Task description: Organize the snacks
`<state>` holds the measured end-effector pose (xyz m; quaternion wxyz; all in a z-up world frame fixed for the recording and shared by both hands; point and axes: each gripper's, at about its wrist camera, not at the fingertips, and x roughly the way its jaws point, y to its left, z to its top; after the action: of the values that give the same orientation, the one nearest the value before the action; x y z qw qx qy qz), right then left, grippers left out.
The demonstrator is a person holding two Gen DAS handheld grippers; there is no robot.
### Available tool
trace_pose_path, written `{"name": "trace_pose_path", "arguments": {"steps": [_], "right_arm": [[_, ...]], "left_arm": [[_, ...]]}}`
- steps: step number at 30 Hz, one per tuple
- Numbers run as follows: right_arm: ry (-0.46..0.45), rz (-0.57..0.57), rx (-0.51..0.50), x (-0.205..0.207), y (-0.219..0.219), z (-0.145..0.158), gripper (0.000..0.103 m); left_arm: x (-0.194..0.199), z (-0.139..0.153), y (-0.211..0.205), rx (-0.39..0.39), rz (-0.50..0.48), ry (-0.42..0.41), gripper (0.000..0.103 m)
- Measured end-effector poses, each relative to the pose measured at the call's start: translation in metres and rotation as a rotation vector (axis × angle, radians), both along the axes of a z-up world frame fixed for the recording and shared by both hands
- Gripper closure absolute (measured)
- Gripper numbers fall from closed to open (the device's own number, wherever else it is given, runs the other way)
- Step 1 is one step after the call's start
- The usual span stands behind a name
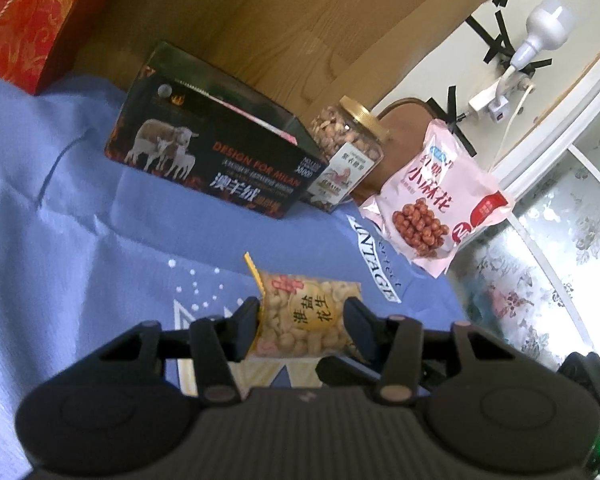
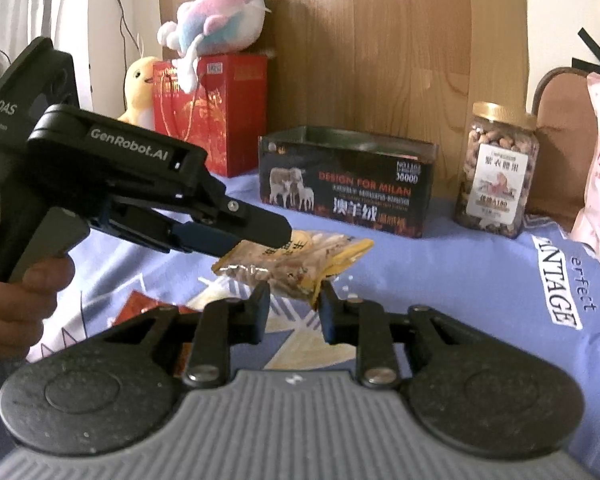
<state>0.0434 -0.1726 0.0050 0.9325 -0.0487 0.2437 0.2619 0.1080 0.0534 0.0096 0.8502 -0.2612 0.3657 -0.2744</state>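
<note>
Peanut packet (image 2: pixel 296 258) held above the blue cloth (image 2: pixel 460 280), pinched by left gripper (image 1: pixel 300 314). Right gripper (image 2: pixel 294 300) half-closed at its lower edge; contact unclear. Secure second grip, then carry level toward black tin (image 2: pixel 346 180).

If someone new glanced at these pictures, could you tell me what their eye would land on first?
Most likely the yellow peanut packet, lifted above the blue cloth and clamped by the left gripper, with the right gripper at its near edge. Behind it stand a dark open box picturing sheep and a gold-lidded nut jar; a pastel plush toy sits on a red box further back.
</note>
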Motion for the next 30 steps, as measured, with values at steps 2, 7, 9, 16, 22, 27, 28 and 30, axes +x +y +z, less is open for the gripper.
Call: {"name": "trace_pose_path", "arguments": {"steps": [2,7,9,16,22,27,28,30], "right_arm": [[-0.008,0.001,0.002,0.0,0.0,0.001,0.074],[-0.02,0.001,0.01,0.0,0.001,0.002,0.074],[-0.027,0.001,0.01,0.0,0.001,0.003,0.074],[-0.035,-0.003,0.021,0.003,0.002,0.005,0.074],[-0.01,-0.002,0.021,0.003,0.002,0.0,0.074],[-0.004,-0.006,0.025,0.003,0.002,0.0,0.074],[-0.001,-0.005,0.025,0.003,0.002,-0.001,0.074],[0.008,-0.004,0.024,0.004,0.002,-0.003,0.074]], "left_arm": [[-0.001,0.003,0.0,0.002,0.002,-0.007,0.057],[-0.001,0.007,0.003,-0.006,0.005,-0.019,0.057],[0.0,0.009,0.002,-0.004,0.006,-0.024,0.057],[0.001,0.011,0.002,0.002,0.008,-0.032,0.057],[0.003,0.003,0.001,0.007,0.009,-0.006,0.057],[0.004,0.001,0.001,0.01,0.009,-0.004,0.057],[0.004,0.0,0.001,0.011,0.009,-0.001,0.057],[0.005,-0.004,0.001,0.012,0.011,0.01,0.057]]}}
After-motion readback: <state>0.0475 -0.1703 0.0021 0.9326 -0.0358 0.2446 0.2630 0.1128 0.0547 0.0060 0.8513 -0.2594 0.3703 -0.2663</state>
